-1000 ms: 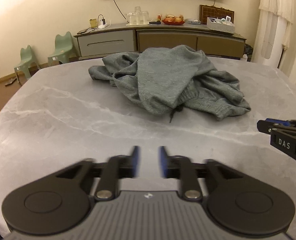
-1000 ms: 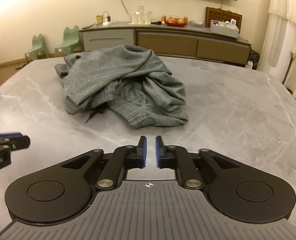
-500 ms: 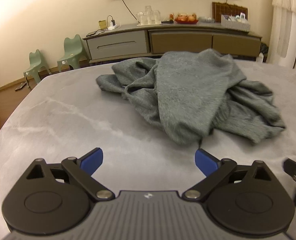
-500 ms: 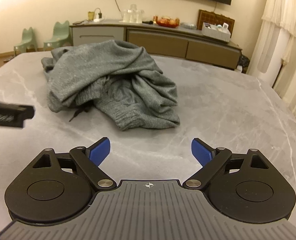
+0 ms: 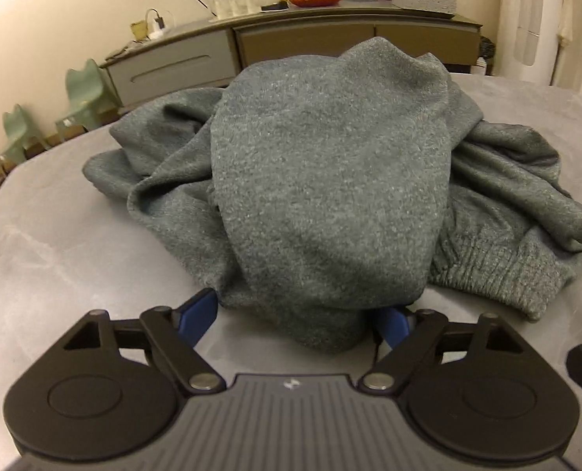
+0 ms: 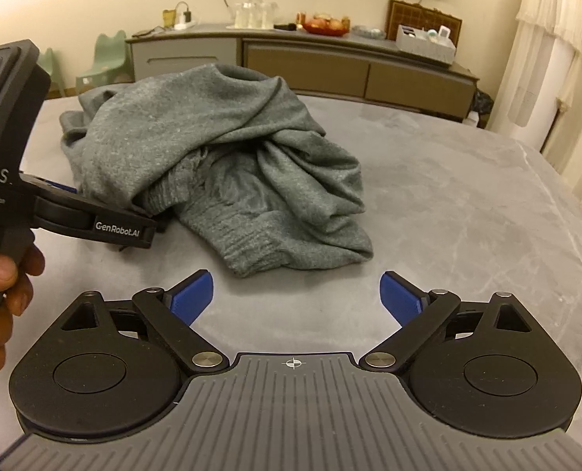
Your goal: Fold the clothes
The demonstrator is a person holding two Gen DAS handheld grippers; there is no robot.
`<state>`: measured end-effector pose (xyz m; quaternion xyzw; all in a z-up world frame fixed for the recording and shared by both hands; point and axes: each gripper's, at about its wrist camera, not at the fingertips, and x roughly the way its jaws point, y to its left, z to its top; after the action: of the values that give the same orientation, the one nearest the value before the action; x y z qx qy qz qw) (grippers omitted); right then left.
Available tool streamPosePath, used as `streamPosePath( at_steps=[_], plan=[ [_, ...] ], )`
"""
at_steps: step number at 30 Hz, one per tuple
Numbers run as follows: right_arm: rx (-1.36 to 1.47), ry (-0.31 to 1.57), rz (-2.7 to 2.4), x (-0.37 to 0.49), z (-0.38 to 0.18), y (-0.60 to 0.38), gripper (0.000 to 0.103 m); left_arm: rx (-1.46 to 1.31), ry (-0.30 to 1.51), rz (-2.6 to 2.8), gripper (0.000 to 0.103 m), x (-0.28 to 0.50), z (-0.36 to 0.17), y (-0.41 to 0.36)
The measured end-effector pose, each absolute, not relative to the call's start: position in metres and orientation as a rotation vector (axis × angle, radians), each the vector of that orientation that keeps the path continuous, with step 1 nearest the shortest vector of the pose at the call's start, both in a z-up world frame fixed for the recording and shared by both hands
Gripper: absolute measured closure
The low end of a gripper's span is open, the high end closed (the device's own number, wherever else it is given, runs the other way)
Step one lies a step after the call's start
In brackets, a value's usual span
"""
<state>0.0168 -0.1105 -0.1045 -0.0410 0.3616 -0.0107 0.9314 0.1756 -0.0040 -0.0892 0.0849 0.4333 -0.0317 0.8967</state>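
A crumpled grey knit sweater (image 5: 330,176) lies heaped on the grey marble table (image 5: 55,255). In the left wrist view my left gripper (image 5: 294,314) stands at the heap's near edge. Its jaws are wide but closing, with a lobe of cloth between the blue pads (image 5: 196,314). From the right wrist view the sweater (image 6: 212,137) shows its ribbed hem (image 6: 259,243) nearest. My right gripper (image 6: 296,290) hovers just short of that hem over bare table, jaws opening with nothing between them. A hand (image 6: 0,286) holds the left gripper, whose finger (image 6: 122,227) reaches under the sweater's left side.
A long sideboard (image 6: 310,62) with glasses, a fruit bowl and a tray stands behind the table. Two small green chairs (image 5: 83,94) sit at the back left. White curtains (image 6: 546,39) hang on the right. Bare tabletop (image 6: 467,216) stretches to the sweater's right.
Both grippers went from nearly shut to wide. The left gripper moved forward up to the sweater, so cloth now lies between its jaws. The right gripper crept closer to the hem.
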Motion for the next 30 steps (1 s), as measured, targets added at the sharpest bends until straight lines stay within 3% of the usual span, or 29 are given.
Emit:
streamPosePath(
  at_steps=[5, 6, 8, 11, 19, 22, 24, 28, 30],
  plan=[
    [-0.099, 0.748, -0.027, 0.022, -0.111, -0.107, 0.006, 0.114, 0.928, -0.105, 0.019, 0.182, -0.092, 0.012],
    [-0.104, 0.751, -0.029, 0.023, -0.113, -0.107, 0.006, 0.105, 0.929, -0.115, 0.028, 0.184, -0.091, 0.015],
    [-0.101, 0.758, -0.027, 0.027, -0.115, -0.111, 0.006, 0.060, 0.899, -0.150, 0.089, 0.183, -0.077, 0.023],
    [-0.043, 0.763, -0.022, 0.035, -0.113, -0.124, 0.008, 0.025, 0.783, -0.247, 0.094, 0.172, -0.030, 0.030],
    [0.131, 0.707, -0.035, 0.030, -0.084, -0.159, 0.007, -0.104, 0.324, -0.573, 0.094, 0.078, 0.169, 0.051],
    [0.153, 0.692, -0.043, 0.029, -0.078, -0.164, 0.007, -0.123, 0.263, -0.509, 0.090, 0.062, 0.195, 0.068],
    [0.147, 0.703, -0.039, 0.033, -0.081, -0.162, 0.007, -0.107, 0.349, -0.390, 0.088, 0.077, 0.169, 0.081],
    [0.100, 0.724, -0.015, 0.040, -0.088, -0.152, 0.007, -0.058, 0.649, -0.192, 0.059, 0.115, 0.069, 0.105],
    [0.062, 0.734, -0.008, 0.041, -0.091, -0.145, 0.007, -0.080, 0.771, -0.134, 0.053, 0.117, 0.013, 0.118]
  ],
)
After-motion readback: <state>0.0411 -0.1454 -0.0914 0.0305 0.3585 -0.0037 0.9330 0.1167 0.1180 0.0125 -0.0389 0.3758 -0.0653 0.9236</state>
